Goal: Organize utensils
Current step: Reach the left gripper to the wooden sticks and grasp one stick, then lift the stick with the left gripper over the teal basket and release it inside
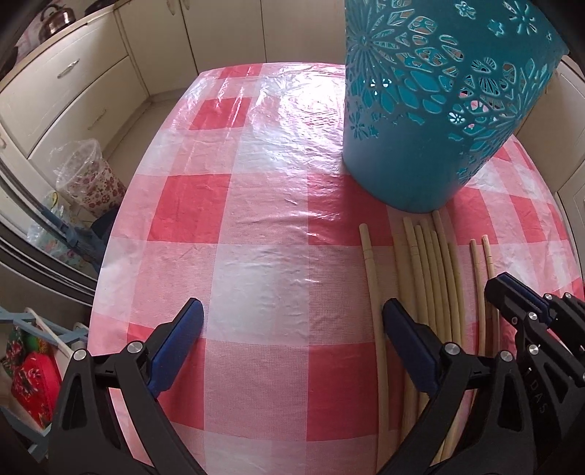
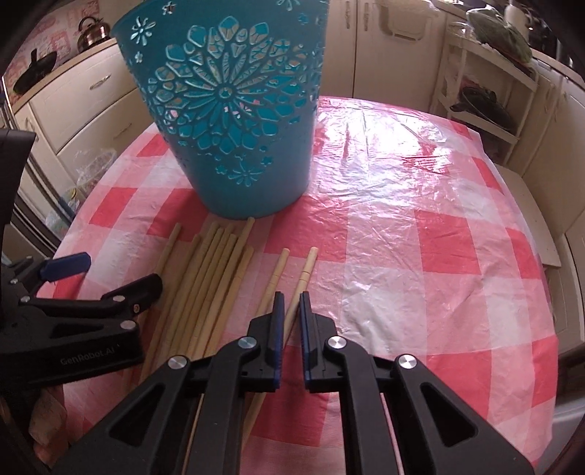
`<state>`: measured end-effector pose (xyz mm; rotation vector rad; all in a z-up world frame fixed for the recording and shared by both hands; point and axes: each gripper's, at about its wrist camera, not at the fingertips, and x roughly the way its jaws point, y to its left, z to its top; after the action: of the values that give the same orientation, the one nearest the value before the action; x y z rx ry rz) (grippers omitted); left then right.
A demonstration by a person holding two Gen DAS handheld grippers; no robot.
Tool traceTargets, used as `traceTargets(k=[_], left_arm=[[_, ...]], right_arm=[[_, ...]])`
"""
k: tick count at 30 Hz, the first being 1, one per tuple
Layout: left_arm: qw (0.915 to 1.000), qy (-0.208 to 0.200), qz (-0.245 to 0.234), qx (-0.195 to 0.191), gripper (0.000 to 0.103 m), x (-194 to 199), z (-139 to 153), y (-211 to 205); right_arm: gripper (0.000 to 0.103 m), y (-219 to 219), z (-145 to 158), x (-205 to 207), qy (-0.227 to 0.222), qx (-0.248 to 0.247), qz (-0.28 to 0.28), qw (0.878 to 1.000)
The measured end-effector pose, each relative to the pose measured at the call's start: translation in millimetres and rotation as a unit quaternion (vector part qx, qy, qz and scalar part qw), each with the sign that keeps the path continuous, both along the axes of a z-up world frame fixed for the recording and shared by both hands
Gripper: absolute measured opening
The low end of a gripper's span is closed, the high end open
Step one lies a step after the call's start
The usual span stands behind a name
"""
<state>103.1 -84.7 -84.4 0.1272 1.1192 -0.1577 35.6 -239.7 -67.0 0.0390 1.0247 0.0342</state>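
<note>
right hand-held gripper (image 2: 289, 310) I am clamping on one chopstick (image 2: 306, 268) | left hand-held gripper (image 1: 292, 321) I am holding wide open, empty | chopsticks (image 2: 215, 277) lying on bench (image 2: 420, 255) before teal basket (image 2: 234, 120) | light, stiff, slippery; gripping mid-shaft

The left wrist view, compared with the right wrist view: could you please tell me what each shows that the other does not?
Only the left wrist view shows the flowered bin with a plastic liner on the floor and the left gripper from behind, jaws wide open over bare tablecloth. Only the right wrist view shows the open shelf rack and the right gripper nearly shut around one chopstick. Both show the teal cut-out basket, the row of chopsticks, the checked tablecloth and the kettle.
</note>
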Motion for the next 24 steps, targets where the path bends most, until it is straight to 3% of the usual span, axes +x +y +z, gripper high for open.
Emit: traceTargets(k=[4,5,7,9,11,18,24], left_arm=[[0.9999,-0.006,-0.007,0.009,0.093,3,-1,-6],[0.9998,-0.011,-0.015,0.008,0.087,4,0,-9],[0.9993,-0.016,-0.033,0.001,0.071,5,3,-17],[0.9983,-0.017,-0.057,-0.003,0.032,5,8,-26],[0.9974,-0.010,-0.071,-0.005,0.010,6,9,-32],[0.9954,0.014,-0.076,-0.057,0.005,0,27,-6],[0.9861,-0.033,-0.083,-0.140,0.005,-22,107,29]], right_arm=[[0.009,-6,-2,0,-0.001,0.010,0.004,1.000],[0.009,-8,-3,0,-0.004,0.011,0.003,1.000],[0.009,-10,-4,0,-0.009,0.017,0.001,1.000],[0.009,-12,-5,0,-0.011,0.021,0.001,1.000],[0.009,-13,-5,1,-0.013,0.024,0.000,1.000],[0.009,-4,-4,-4,-0.020,0.009,0.000,1.000],[0.009,-5,-4,-5,-0.018,0.022,-0.008,1.000]])
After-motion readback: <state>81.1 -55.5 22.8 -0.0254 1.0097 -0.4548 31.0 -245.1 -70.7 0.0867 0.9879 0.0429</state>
